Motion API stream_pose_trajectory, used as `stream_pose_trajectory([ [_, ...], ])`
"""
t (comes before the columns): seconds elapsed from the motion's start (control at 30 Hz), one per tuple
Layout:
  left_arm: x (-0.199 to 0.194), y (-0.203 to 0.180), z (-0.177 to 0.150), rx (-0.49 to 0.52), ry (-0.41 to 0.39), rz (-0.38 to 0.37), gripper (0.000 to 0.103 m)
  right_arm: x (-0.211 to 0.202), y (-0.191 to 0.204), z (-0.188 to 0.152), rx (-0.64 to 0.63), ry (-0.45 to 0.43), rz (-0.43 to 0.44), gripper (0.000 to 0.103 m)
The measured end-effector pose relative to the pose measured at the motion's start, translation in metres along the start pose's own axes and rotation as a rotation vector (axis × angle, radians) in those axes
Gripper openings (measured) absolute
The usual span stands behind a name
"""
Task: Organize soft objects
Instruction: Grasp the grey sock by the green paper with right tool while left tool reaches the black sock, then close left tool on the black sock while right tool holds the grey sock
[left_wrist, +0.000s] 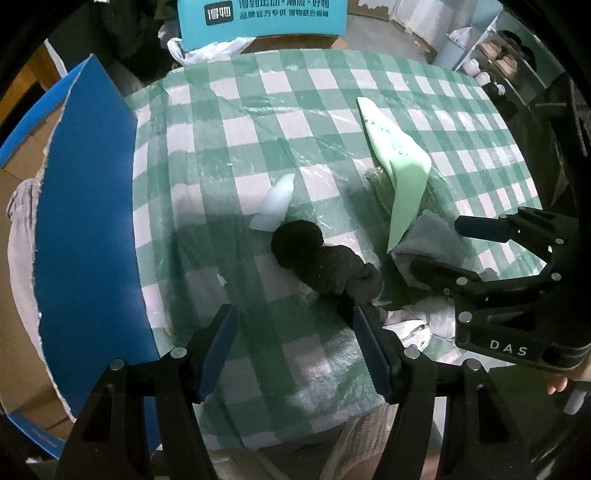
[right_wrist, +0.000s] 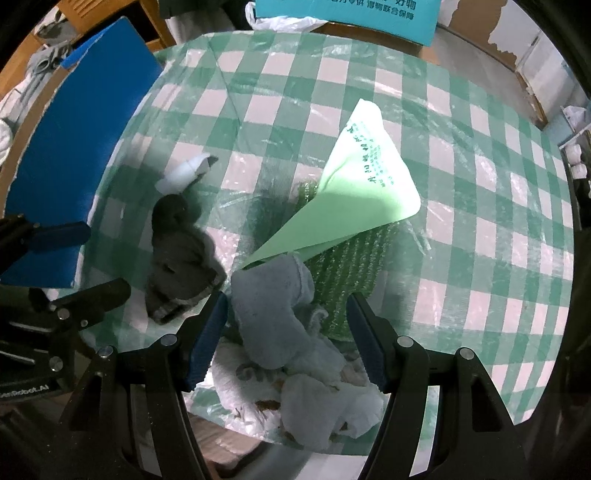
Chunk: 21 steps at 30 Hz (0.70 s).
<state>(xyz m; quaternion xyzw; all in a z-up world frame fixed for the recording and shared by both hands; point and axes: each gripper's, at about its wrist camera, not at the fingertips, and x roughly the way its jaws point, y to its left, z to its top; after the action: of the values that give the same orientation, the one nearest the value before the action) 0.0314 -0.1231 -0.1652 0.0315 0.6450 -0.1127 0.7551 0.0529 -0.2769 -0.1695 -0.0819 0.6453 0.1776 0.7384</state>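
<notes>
Right wrist view: both grippers point steeply down over the table, jaws spread.

1. The teal box at the top of the left wrist view carries white Chinese print beside a dark square logo; the characters are too blurred to read with certainty.
2. "DAS" stands in pale letters on the right gripper, lower right of that view.
3. The green bag, centre of the right wrist view, bears lines of small green Chinese print, unreadable.
4. White lettering ending "Robot.AI" stands on the left gripper, lower left edge of the right wrist view.
</notes>
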Motion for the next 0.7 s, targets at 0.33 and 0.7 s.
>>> stream_pose_trajectory([
  [0.33,0.004,0.004,0.002,-0.026,0.012,-0.01,0.072,0.016,0.003,-0.003,-0.008,0.023,0.029,0.043],
  [0.7,0.005,0.002,0.005,-0.041,0.007,-0.001,0.072,-0.011,0.004,0.0,-0.001,-0.047,0.044,0.035],
])
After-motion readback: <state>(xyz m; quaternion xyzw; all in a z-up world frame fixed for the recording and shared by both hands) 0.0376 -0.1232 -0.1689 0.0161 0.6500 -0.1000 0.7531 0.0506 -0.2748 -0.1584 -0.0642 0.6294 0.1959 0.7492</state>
